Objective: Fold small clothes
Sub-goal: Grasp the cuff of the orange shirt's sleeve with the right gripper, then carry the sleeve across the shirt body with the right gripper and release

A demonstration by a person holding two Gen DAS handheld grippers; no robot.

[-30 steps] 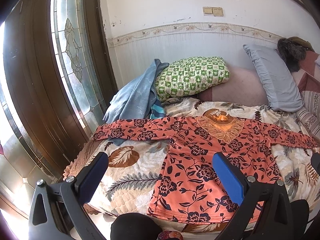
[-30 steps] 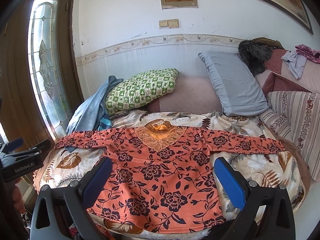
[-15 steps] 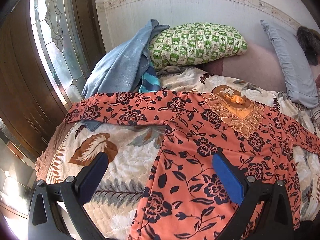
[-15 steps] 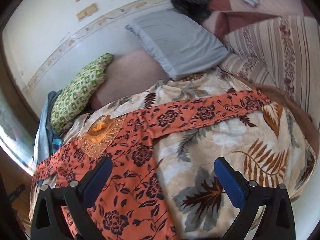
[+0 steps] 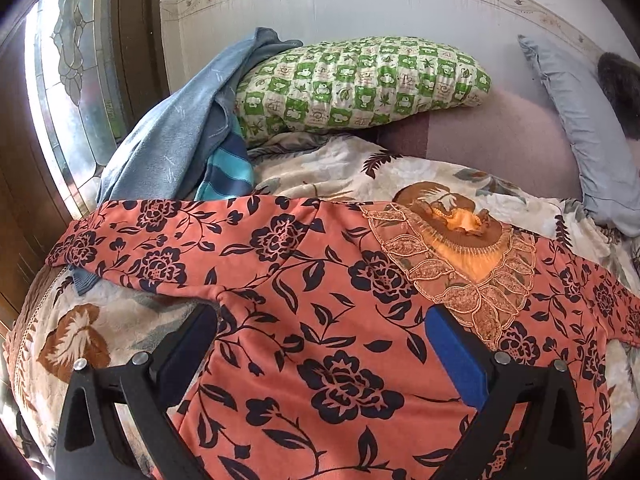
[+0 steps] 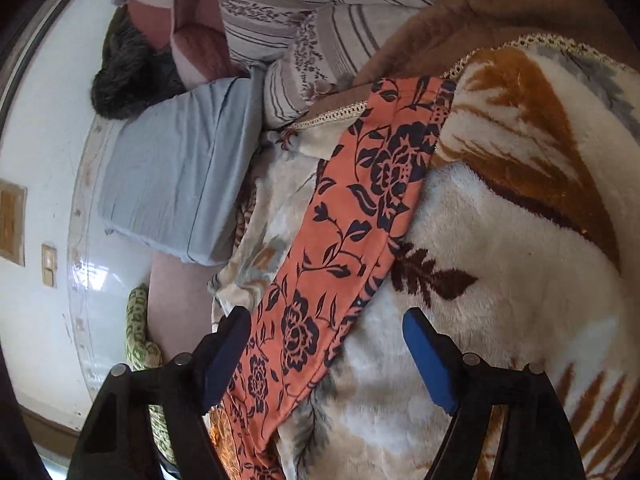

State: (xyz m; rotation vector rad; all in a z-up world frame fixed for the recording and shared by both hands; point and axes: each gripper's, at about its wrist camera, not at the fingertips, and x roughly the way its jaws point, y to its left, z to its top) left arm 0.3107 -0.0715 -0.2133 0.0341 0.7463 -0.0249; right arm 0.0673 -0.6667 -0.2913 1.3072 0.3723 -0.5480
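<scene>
An orange blouse with dark flowers [image 5: 320, 304] lies spread flat on a leaf-patterned blanket [image 5: 104, 320], its embroidered neckline [image 5: 460, 264] toward the pillows. My left gripper [image 5: 320, 344] is open and empty, low over the blouse's left chest near the armpit. The blouse's right sleeve [image 6: 352, 224] shows in the right wrist view, stretched across the blanket [image 6: 500, 240]. My right gripper [image 6: 328, 344] is open and empty, just above the lower part of that sleeve.
A green checked pillow [image 5: 360, 84], a blue cloth [image 5: 172, 140] and a grey pillow [image 5: 580, 132] lie at the head of the bed. A glass door [image 5: 72, 80] stands at the left. Striped cushions [image 6: 320, 20] sit past the sleeve's cuff.
Both grippers have moved forward and down toward the blouse. The right one has swung right and rolled, from over the body to over the right sleeve. Both stay open.
</scene>
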